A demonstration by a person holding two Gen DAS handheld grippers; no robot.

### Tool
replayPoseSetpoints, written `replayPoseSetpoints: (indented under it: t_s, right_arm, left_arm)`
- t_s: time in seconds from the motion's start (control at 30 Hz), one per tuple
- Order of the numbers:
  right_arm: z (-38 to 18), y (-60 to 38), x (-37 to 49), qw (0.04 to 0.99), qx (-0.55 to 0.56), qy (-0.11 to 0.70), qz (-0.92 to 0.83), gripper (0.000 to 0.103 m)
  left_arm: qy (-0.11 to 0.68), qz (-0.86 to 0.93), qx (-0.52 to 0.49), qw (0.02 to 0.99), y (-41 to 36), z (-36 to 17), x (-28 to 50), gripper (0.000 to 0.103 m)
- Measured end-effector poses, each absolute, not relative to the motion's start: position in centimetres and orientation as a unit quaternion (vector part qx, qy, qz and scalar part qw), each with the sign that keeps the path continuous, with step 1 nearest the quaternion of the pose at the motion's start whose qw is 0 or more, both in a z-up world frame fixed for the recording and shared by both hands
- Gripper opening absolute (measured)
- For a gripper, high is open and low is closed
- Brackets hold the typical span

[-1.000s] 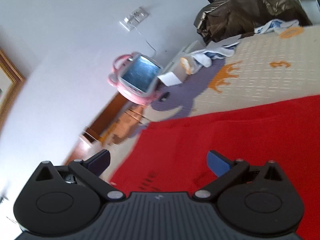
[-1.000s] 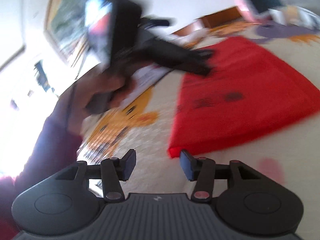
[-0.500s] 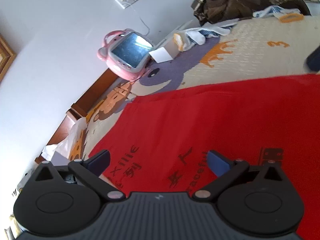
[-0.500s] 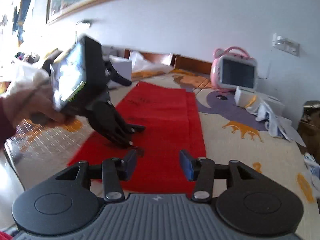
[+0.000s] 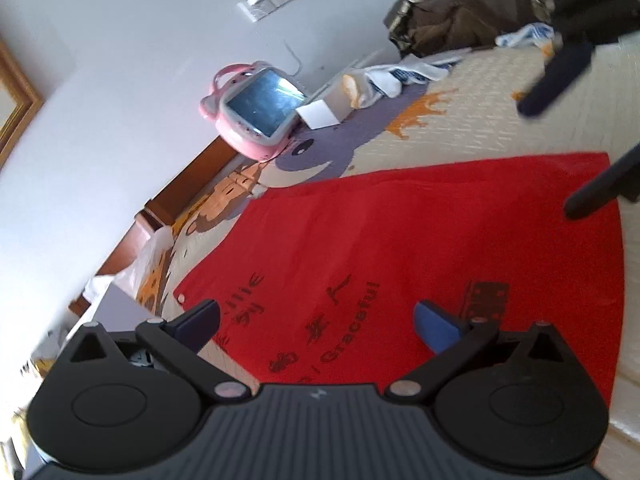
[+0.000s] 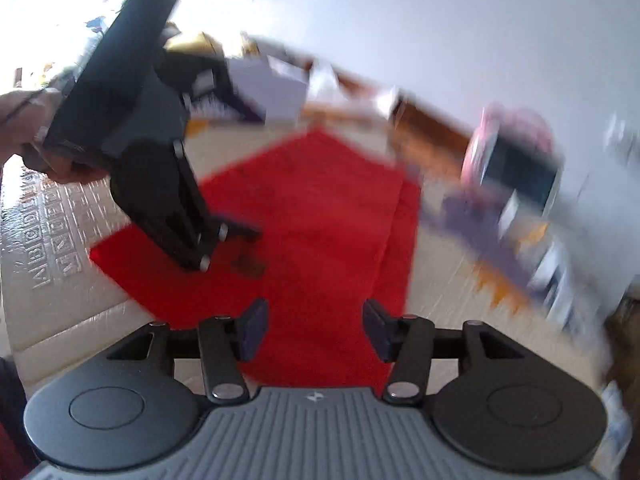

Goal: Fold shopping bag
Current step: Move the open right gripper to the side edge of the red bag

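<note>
One red shopping bag [image 5: 420,248] lies flat on the play mat [image 5: 500,120], with dark words printed on it. Two grippers hang over the bag: the left gripper [image 5: 316,322] and right gripper [image 6: 316,330], both spread wide, holding nothing.

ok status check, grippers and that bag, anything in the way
Left gripper open, empty, over the printed end. Right gripper open, empty, at the opposite end. Flat red fabric shopping bag lies on the patterned play mat, no fold started. Nothing on it.
</note>
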State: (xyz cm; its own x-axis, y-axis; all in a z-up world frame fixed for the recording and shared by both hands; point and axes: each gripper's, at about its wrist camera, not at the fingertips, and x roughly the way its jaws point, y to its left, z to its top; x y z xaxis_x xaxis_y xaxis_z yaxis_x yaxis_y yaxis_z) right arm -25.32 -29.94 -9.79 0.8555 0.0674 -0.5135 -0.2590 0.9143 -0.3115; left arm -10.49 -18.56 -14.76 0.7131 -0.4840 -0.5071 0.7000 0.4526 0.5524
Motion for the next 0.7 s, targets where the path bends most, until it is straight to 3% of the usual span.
replayPoseSetpoints:
  t_s: [0.3,0.4,0.5,0.6,0.67,0.7]
  right_arm:
    - [-8.5,-29.3,-22.2,0.927,-0.232,0.228,0.187,0.068]
    - [-8.2,-29.1,-19.9,0.919,-0.238,0.215,0.229,0.067]
    - [-7.9,-28.9,-17.6,0.909,-0.244,0.202,0.271,0.060]
    - [-11.0,-24.9,-10.2,0.882,-0.292,0.226,0.292,0.055]
    - [-12.1,-24.2,-9.2,0.870,-0.305,0.241,0.303,0.037]
    - [-12.4,-24.1,-9.1,0.870,-0.301,0.242,0.308,0.038]
  left_arm:
    - [0.227,-0.352,0.262,0.869,-13.4,-14.3,-9.0,0.102]
    - [0.231,-0.354,0.269,0.866,-13.5,-14.8,-9.9,0.103]
    - [0.224,-0.347,0.284,0.865,-13.8,-14.9,-10.4,0.103]
    - [0.231,-0.352,0.272,0.865,-13.4,-15.1,-10.0,0.103]
    - [0.242,-0.357,0.257,0.865,-13.1,-15.1,-9.5,0.103]
    - [0.247,-0.359,0.250,0.865,-13.0,-15.1,-9.2,0.103]
